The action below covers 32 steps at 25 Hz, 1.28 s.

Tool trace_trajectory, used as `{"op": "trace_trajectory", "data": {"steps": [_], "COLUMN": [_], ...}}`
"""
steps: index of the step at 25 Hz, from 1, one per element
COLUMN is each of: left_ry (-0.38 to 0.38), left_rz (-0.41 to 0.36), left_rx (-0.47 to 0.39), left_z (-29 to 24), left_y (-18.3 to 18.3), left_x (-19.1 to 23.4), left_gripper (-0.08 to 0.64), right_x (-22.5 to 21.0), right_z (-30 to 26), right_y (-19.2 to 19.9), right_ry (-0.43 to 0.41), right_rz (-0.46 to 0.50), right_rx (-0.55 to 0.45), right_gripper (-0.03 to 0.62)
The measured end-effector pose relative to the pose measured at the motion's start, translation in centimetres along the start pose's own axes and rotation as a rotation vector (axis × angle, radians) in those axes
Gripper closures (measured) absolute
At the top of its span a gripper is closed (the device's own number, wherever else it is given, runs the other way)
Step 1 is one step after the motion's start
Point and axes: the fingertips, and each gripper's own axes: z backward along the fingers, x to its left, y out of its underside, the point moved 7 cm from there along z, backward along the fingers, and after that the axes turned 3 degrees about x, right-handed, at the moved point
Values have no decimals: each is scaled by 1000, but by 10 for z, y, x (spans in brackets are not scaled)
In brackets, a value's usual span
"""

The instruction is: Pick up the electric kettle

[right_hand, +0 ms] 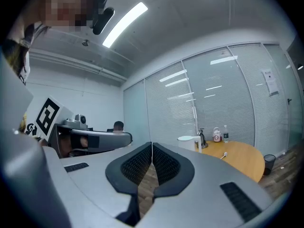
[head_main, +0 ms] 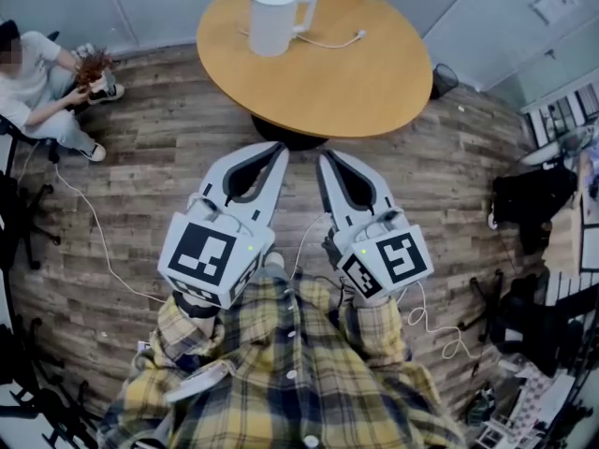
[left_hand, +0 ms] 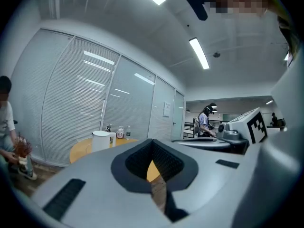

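Electric kettle (head_main: 272, 19) stood at the round surface's (head_main: 374, 78) far-left edge. Left gripper (head_main: 280, 148) and right gripper (head_main: 324, 157), jaws together and empty, hung level, well short of it.

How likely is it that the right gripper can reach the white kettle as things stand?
Probably not. The right gripper is shut and held short of the table, and the kettle stands toward the table's far side. Nothing seems to block the way.
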Motion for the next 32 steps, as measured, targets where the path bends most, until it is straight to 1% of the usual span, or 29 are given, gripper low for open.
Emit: {"op": "trace_trajectory", "data": {"steps": [8,14,18,24,32], "left_ry": [-10,-37,-56,-74,-65], "left_rz": [0,-4,7,7,23], "left_rx": [-16,-16,-6,-4,-8], "left_z": [1,-2,-6,-16,-41], "left_y": [3,4,6,5,-1], "left_x": [-8,-17,-14,8,65], "left_gripper": [557,557,557,557,557], "right_x": [-3,-10,-14,-24,-35], "right_z": [8,10,4,-14,-70], "right_y": [2,4,8,9,10], "right_ry": [-22,-57,-73,-74,-51], "right_rz": [15,19,17,12,14], "right_rx": [4,10,25,37,66], "right_gripper": [557,557,557,557,557]}}
